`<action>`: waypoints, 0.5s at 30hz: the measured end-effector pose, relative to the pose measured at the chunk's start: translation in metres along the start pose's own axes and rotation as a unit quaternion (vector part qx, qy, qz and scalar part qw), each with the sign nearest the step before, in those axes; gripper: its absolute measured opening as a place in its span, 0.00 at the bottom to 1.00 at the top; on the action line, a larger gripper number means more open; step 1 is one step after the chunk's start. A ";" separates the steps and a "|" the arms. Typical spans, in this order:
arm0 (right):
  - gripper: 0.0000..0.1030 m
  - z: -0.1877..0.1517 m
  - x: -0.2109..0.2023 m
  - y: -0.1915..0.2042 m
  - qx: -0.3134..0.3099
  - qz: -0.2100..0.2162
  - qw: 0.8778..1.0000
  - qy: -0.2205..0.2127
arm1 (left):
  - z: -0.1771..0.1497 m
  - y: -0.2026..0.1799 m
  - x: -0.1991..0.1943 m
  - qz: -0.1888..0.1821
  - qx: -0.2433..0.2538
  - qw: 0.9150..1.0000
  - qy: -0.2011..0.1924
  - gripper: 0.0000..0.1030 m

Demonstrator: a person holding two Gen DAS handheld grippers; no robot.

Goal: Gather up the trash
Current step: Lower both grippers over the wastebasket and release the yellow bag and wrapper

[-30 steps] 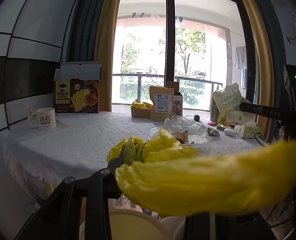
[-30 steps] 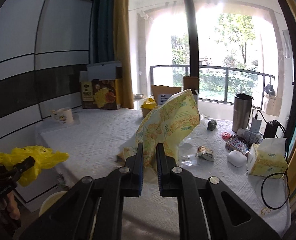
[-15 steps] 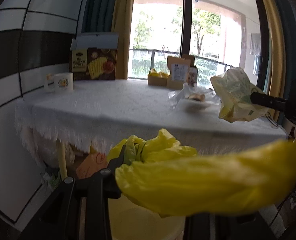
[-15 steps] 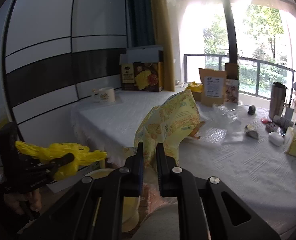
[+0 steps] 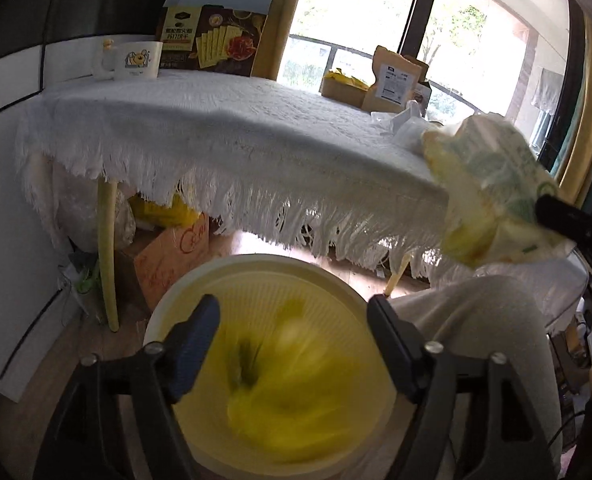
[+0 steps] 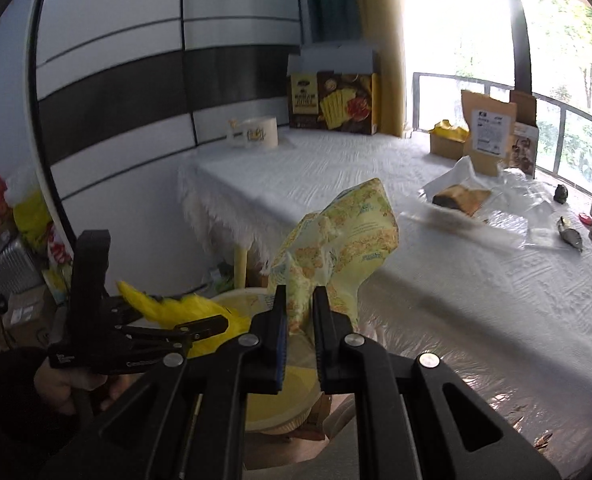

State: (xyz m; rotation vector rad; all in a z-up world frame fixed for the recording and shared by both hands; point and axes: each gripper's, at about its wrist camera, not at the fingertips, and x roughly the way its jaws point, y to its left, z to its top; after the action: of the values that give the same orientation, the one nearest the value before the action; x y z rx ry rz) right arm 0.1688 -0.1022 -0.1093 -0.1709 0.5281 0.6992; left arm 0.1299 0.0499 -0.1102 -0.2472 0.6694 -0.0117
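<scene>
My left tongs (image 5: 292,344) stood apart over the bin (image 5: 256,276), with nothing between them. A yellow bag (image 5: 296,392) showed as a blur inside the bin below them; from the right wrist view it (image 6: 168,306) lay just beside the left tongs' tips, and I could not tell whether it touched them. My right tongs (image 6: 299,344) were clamped on a crumpled wrapper (image 6: 343,236), printed in yellow and pale green, which stood up from between them. In the left wrist view that wrapper (image 5: 491,192) hung off the near edge of the desk (image 5: 224,120), up and to the right of the bin. The bin sat on the floor in front of the desk, near a desk leg (image 5: 108,256). On the white cloth sat a mug (image 5: 136,60) and a cracker box (image 5: 216,36) at the far corner, and a brown pouch (image 5: 395,80) by the window. Clear plastic (image 6: 507,216) with a piece of bread (image 6: 459,198) lay farther along the desk.
</scene>
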 end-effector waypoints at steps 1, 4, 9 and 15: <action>0.10 -0.001 0.004 0.001 -0.002 0.001 1.000 0.005 | 0.000 0.001 0.001 0.000 -0.001 1.000 0.001 0.75; 0.10 -0.003 0.019 0.000 -0.007 0.004 1.000 0.020 | 0.001 0.009 0.003 0.001 -0.008 1.000 0.004 0.76; 0.10 -0.007 0.043 0.008 -0.016 0.021 0.999 0.045 | 0.007 0.031 -0.003 0.016 -0.026 0.999 -0.009 0.76; 0.10 -0.011 0.073 0.022 -0.024 0.048 0.995 0.080 | 0.012 0.054 -0.019 0.040 -0.037 0.998 -0.027 0.76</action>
State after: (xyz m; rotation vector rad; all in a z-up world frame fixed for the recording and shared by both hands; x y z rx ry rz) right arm 0.1962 -0.0477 -0.1560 -0.2493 0.6756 0.7973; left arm 0.1187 0.1069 -0.1025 -0.2908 0.6252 0.0970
